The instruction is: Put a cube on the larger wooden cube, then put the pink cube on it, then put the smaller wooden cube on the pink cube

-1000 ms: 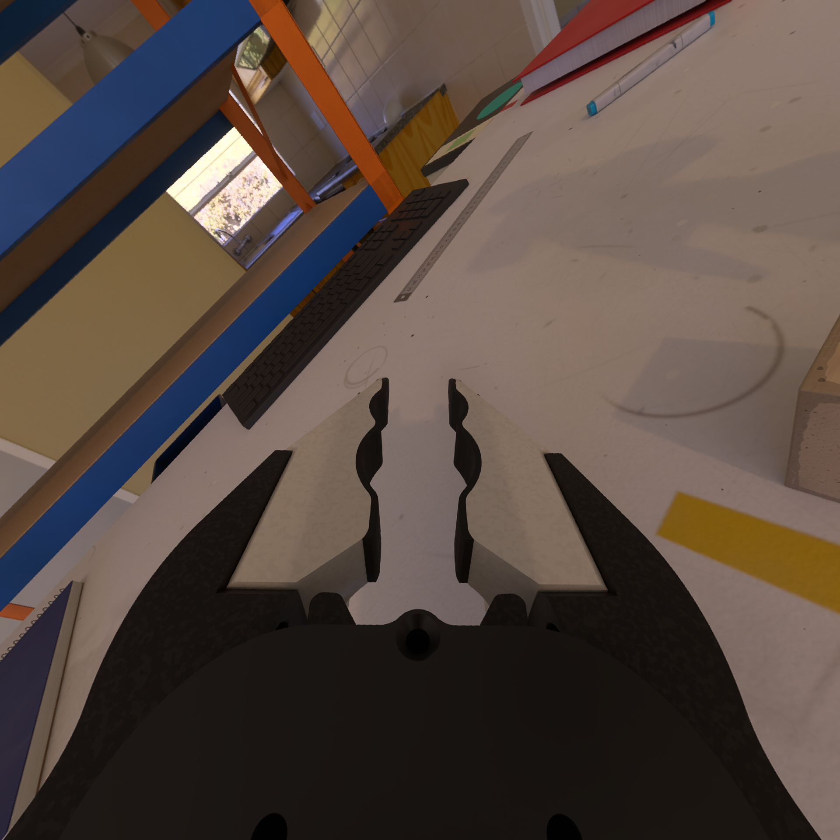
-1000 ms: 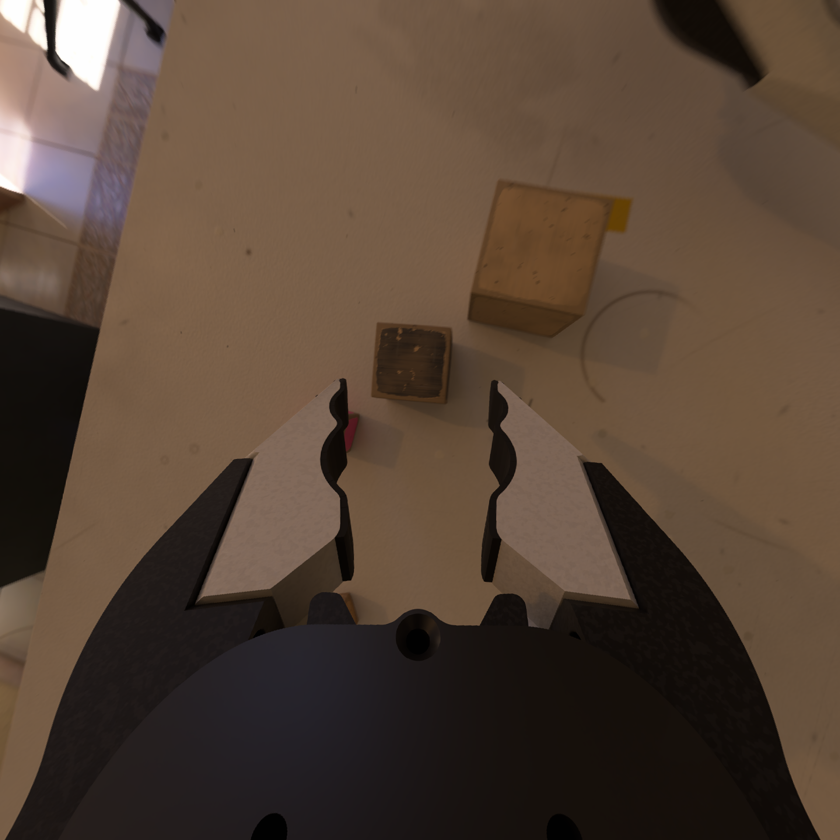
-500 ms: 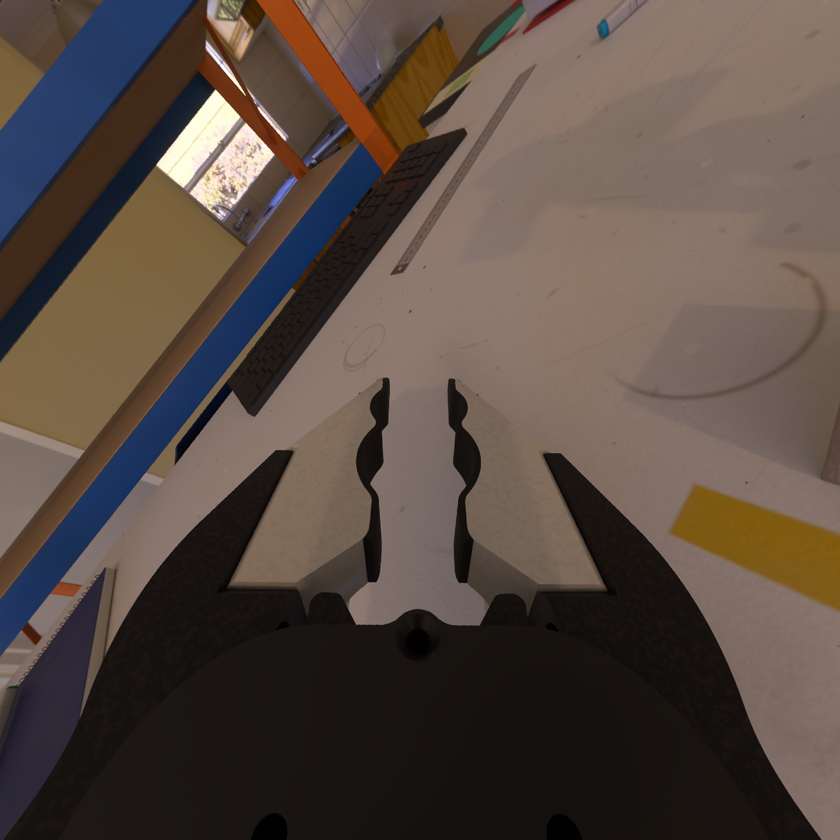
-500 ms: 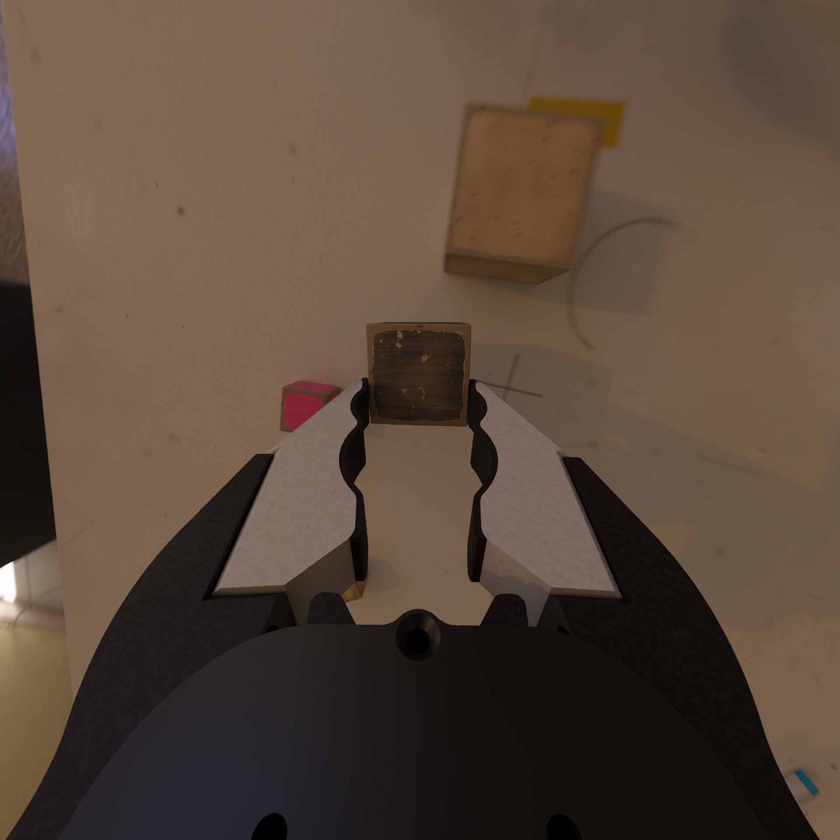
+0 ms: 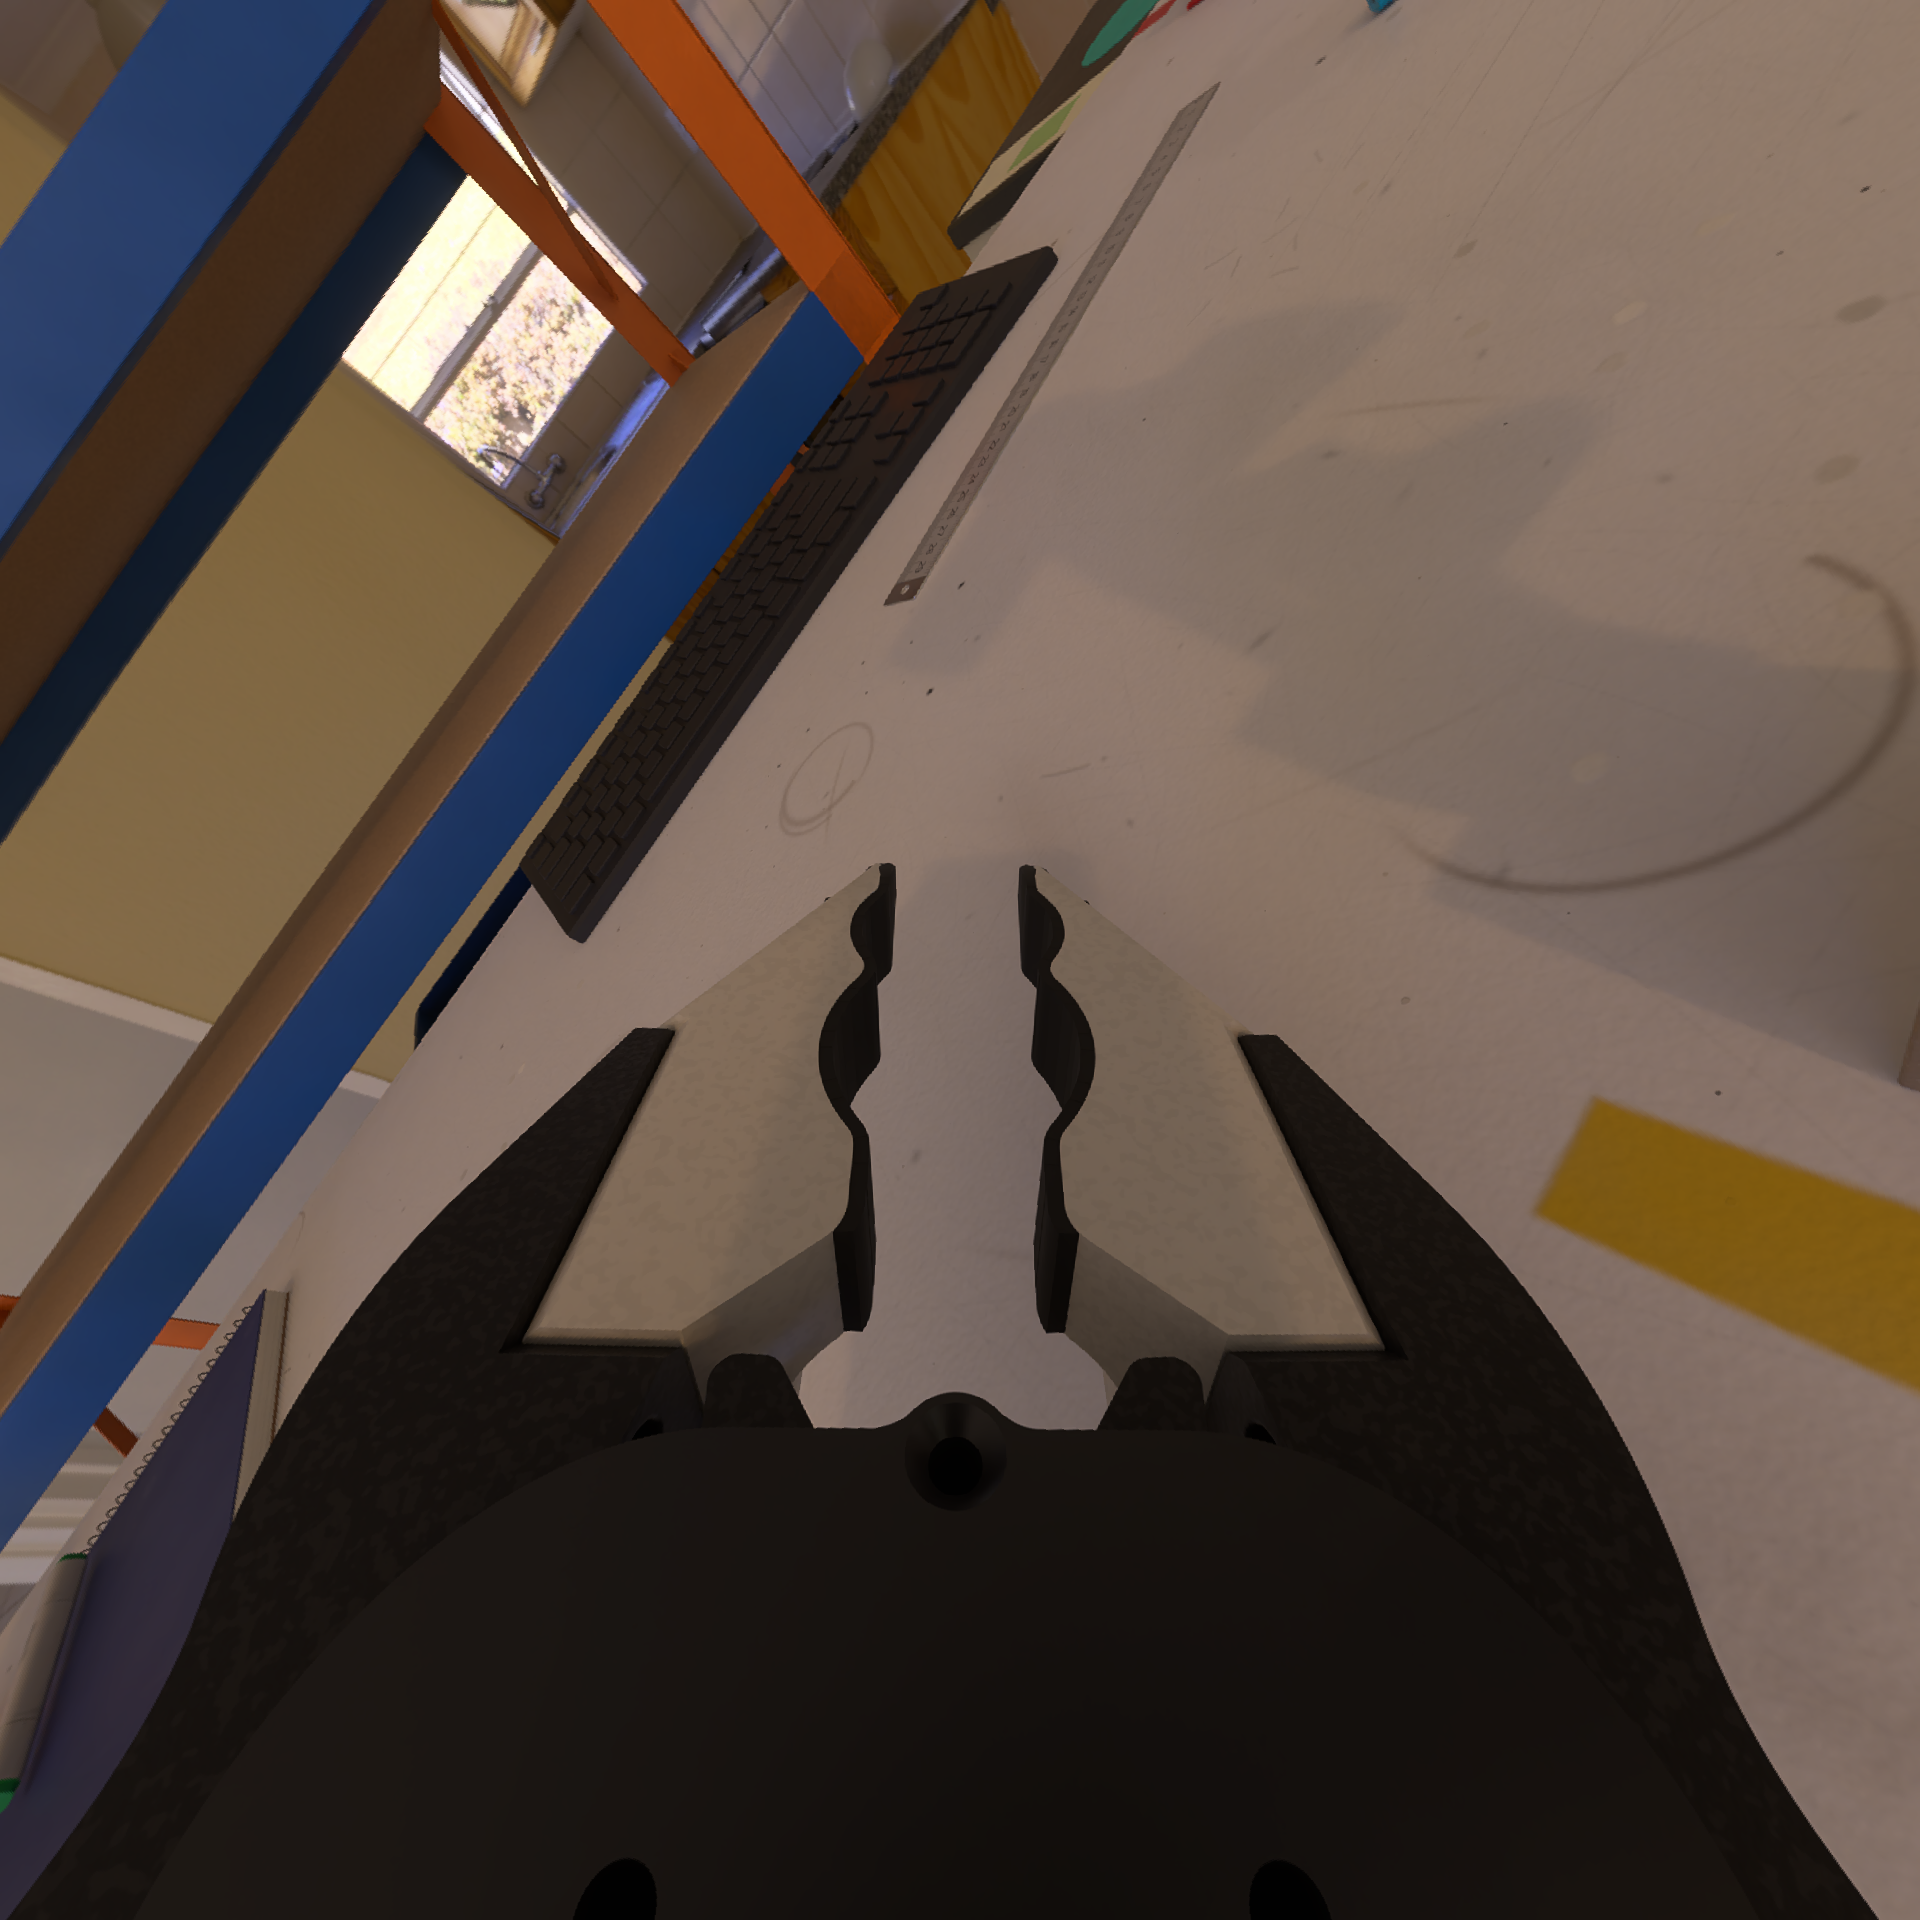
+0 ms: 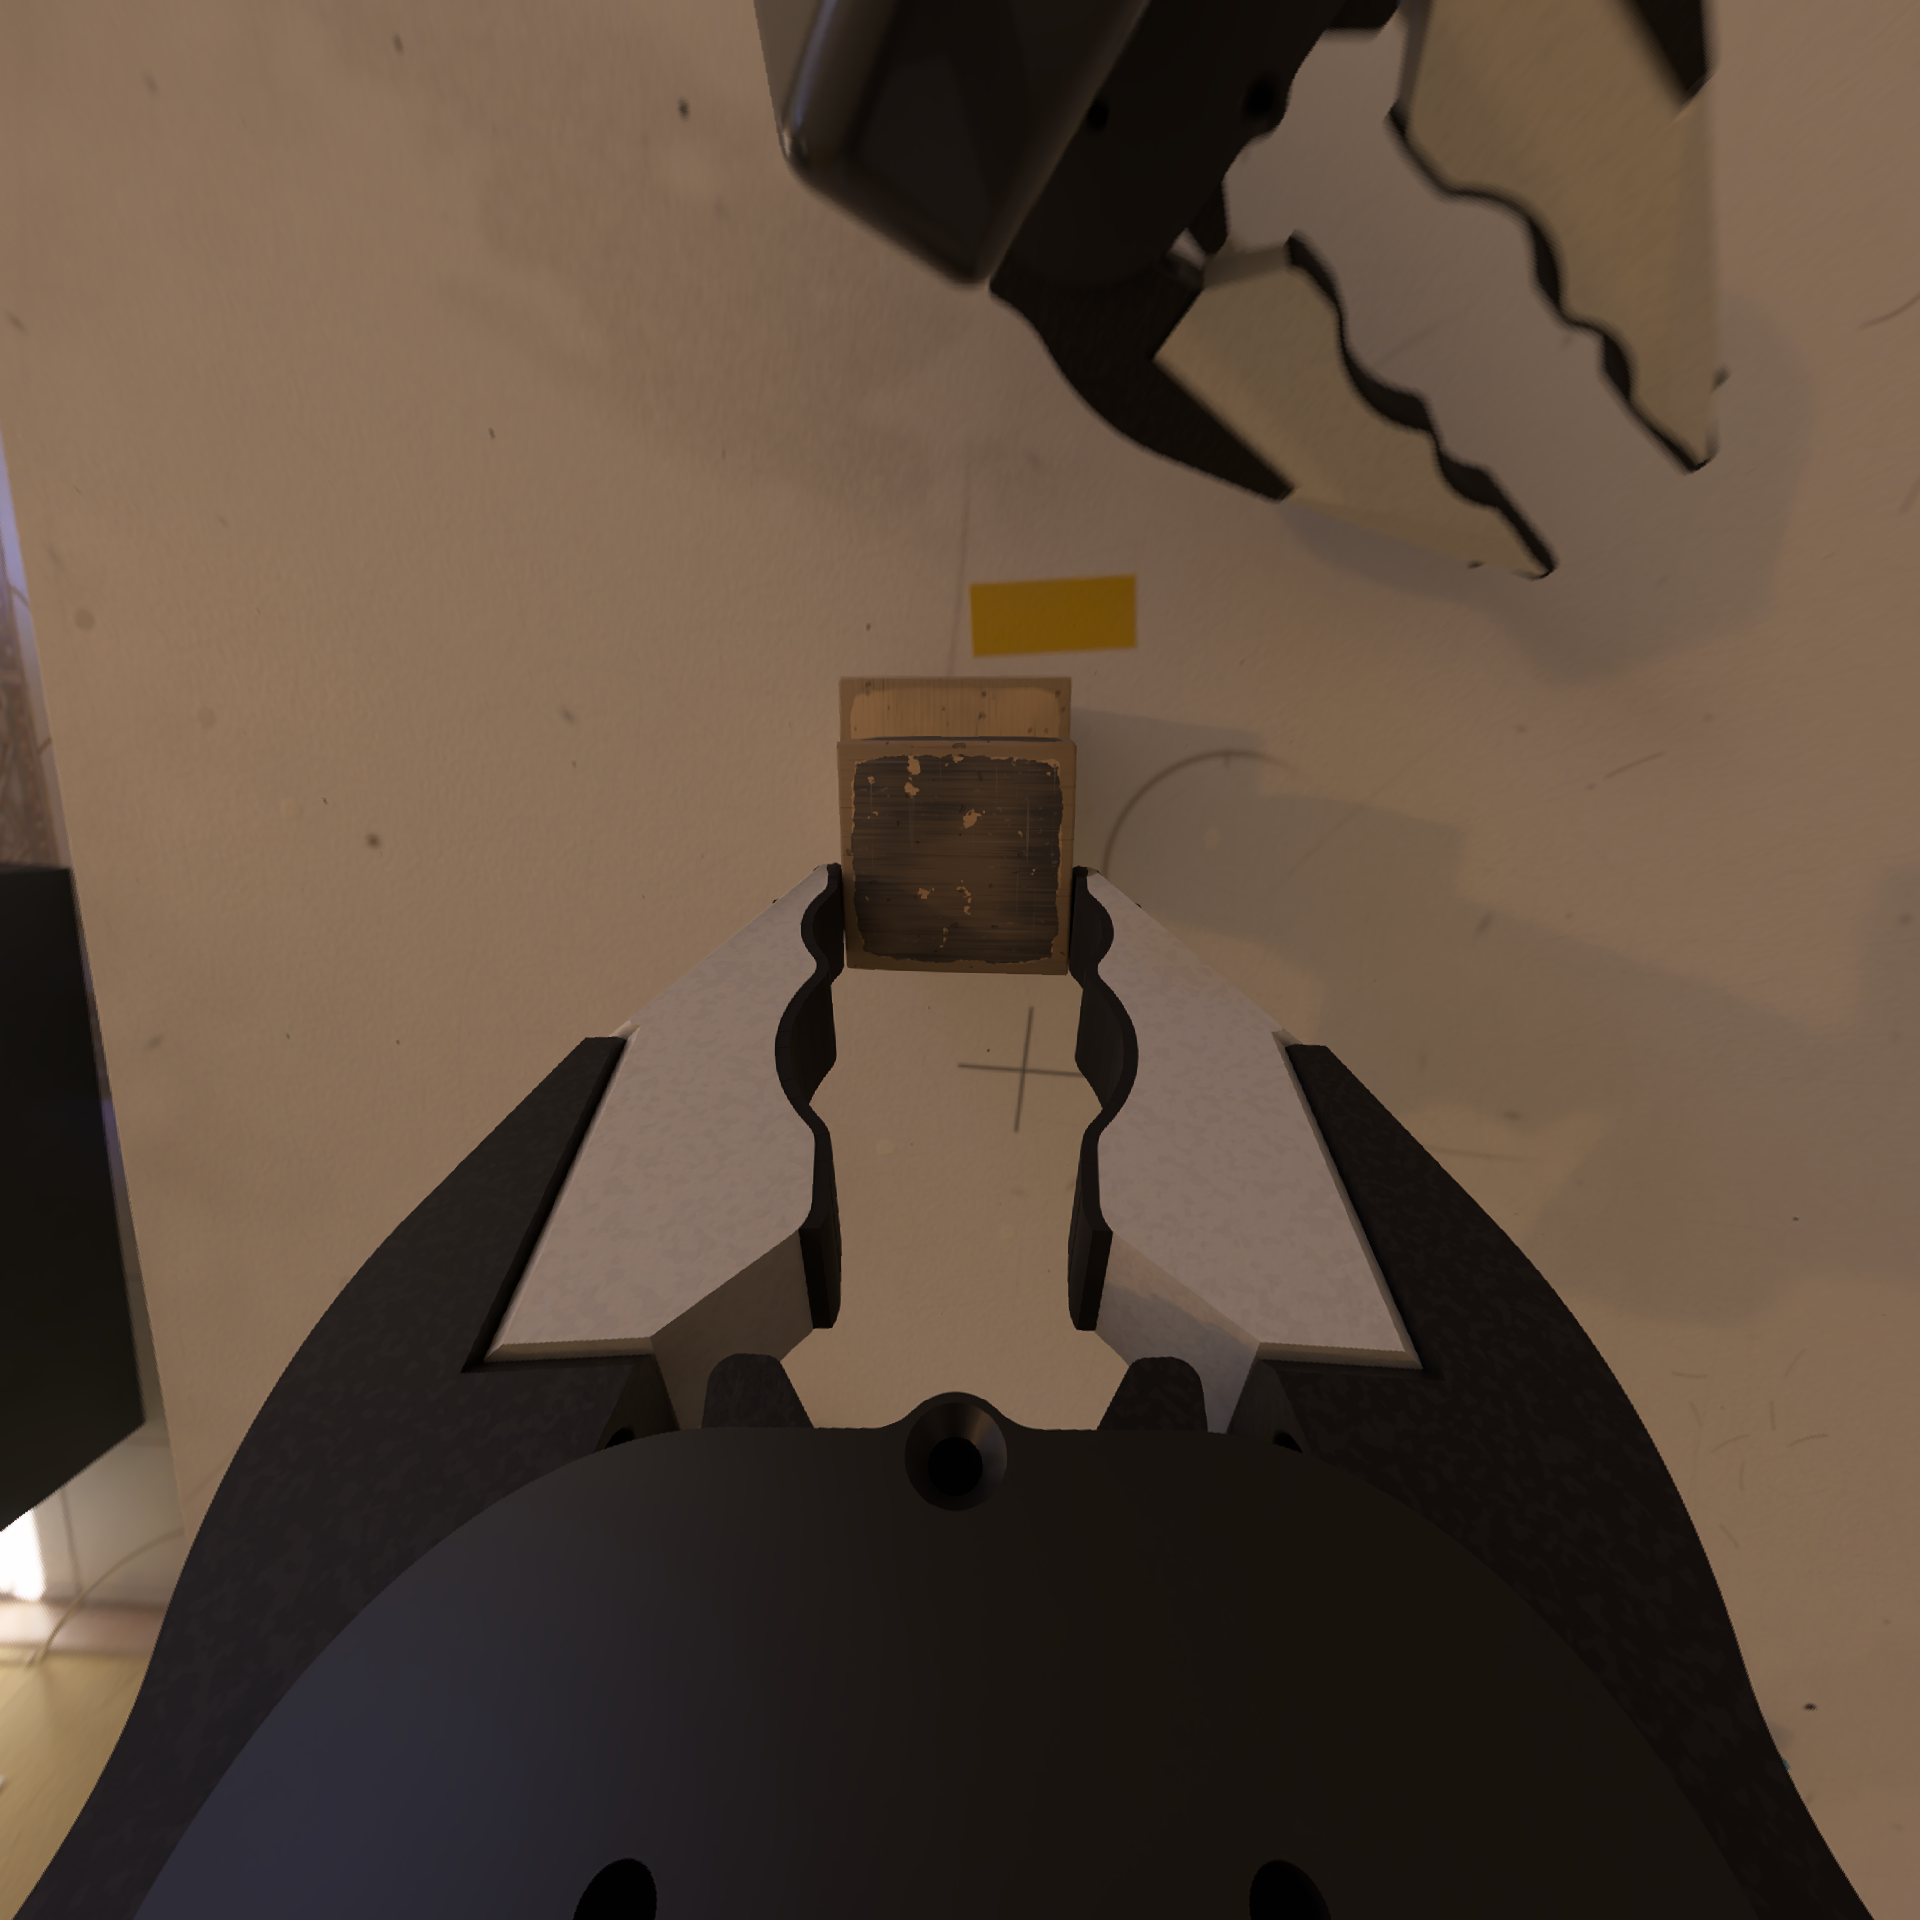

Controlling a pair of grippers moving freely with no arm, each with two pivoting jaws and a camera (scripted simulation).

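Two grippers in play. Right gripper [image 6: 954,883] is clamped on the dark worn cube [image 6: 956,860], fingertips pinching its left and right faces, cube sitting at 12 o'clock right at the tips. Directly beyond it, still at 12 o'clock, a strip of the larger wooden cube [image 6: 954,709] peeks out above the held one; whether they touch or the dark cube hangs just over it, I can't tell. They line up well side to side, so my guess is the next move is a straight lowering and release, no sideways correction. Yellow tape strip [image 6: 1051,615] lies past the stack at 12. Left gripper [image 6: 1600,520] hangs at 1–2 o'clock in the right wrist view, jaws parted a moderate gap, holding nothing, well apart from the cubes; right one is clearly nearer. Pink cube and smaller wooden cube: not in view.

Materials: held cube is dark, scuffed, pale chips showing through, tan edges; big cube is pale, light-grained wood, square-edged. Finger pads [image 6: 717,1091] are whitish, speckled, with wavy black inner ridges. Table [image 6: 416,520] is off-white, matte, scratched, with a pencil cross and arc. Keyboard [image 5: 790,582] and steel ruler [image 5: 1049,353] lie at 11–12 o'clock of the left wrist view.
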